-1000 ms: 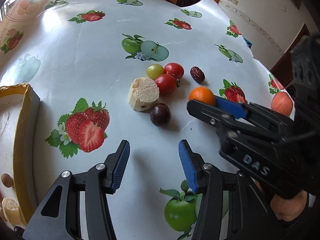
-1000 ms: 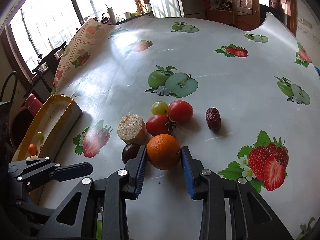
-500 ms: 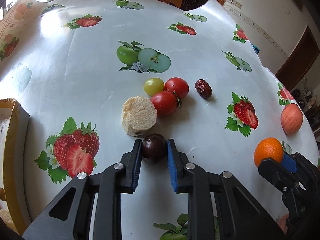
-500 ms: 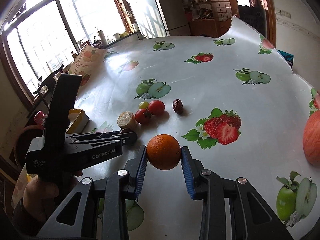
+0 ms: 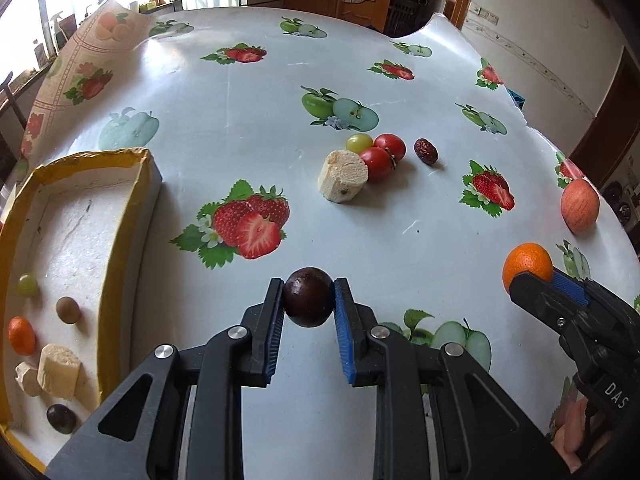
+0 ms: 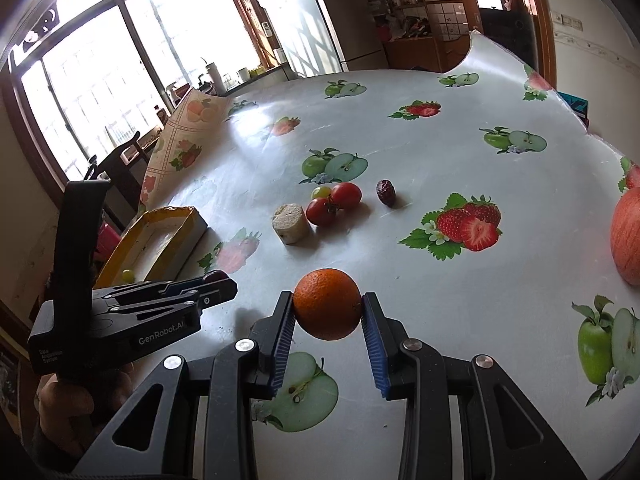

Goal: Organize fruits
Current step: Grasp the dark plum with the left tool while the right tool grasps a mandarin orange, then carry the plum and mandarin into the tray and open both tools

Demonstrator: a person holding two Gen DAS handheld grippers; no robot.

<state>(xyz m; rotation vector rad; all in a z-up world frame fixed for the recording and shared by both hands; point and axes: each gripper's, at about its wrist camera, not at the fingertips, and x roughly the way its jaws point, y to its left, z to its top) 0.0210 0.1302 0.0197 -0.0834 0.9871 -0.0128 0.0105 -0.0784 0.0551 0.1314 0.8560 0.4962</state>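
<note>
orange orange (image 6: 327, 304), dark plum (image 5: 308, 297)

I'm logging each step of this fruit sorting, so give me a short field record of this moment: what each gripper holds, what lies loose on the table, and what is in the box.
left gripper: shut on dark plum
right gripper: shut on orange
loose cluster: bread chunk, two red tomatoes, green grape, red date
table's right edge: apple
box: holds a grape, small round fruits, pale chunks

The left gripper (image 5: 308, 300) closed on the dark plum (image 5: 308, 298) and lifted it.
</note>
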